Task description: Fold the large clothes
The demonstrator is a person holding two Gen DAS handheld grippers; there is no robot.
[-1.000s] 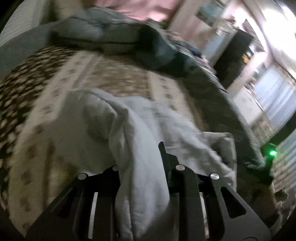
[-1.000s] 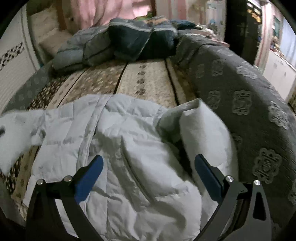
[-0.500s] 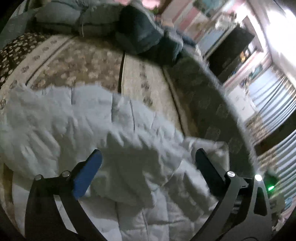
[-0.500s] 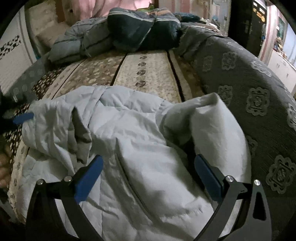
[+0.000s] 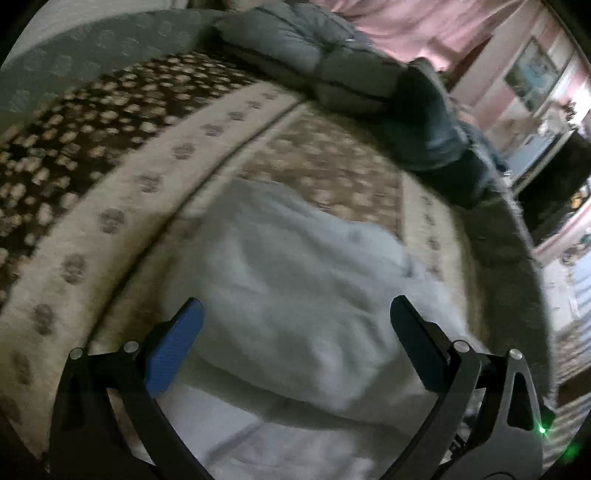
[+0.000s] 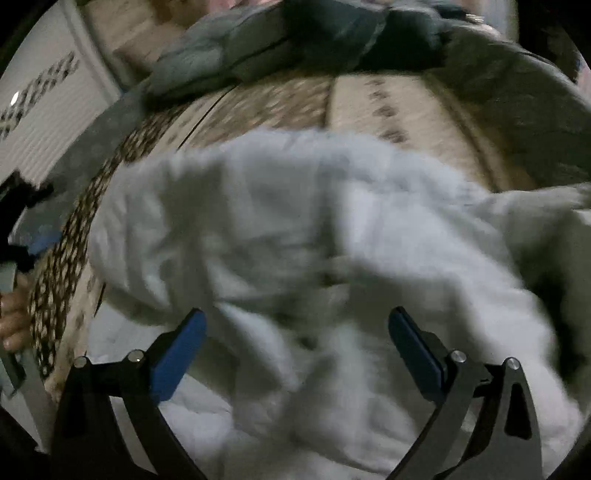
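Two grippers hang over a bed (image 5: 122, 206) whose cover runs in bands of brown and cream with a paw-print pattern, and on it lies a white padded jacket (image 5: 295, 280), puffy and quilted, spread across the near part of the cover. Seen from the left wrist, the left gripper (image 5: 295, 325) stands wide, its jaws having just been opening, with the blue pad of one finger (image 5: 173, 350) to one side and the dark finger to the other; the jacket's folded bulk lies beyond and below them and nothing is pinched between the pads. Seen from the right wrist, the right gripper (image 6: 295, 332) is likewise spread wide above the jacket (image 6: 295, 229), its blue pads apart and the white fabric lying loose under the gap, not clamped. That view is blurred, so the jacket's seams and folds are hard to read, though a thick fold of it crosses the middle and one flap reaches toward the right edge of the picture. At the far left edge of the right wrist view a hand (image 6: 13, 321) grips the handle of the other gripper, beside the edge of the bed. Behind the jacket, at the far end of the bed, grey and dark blue bedding (image 5: 332, 59) is piled in a heap, well apart from the jacket, and a pink curtain (image 5: 406, 22) hangs behind it.
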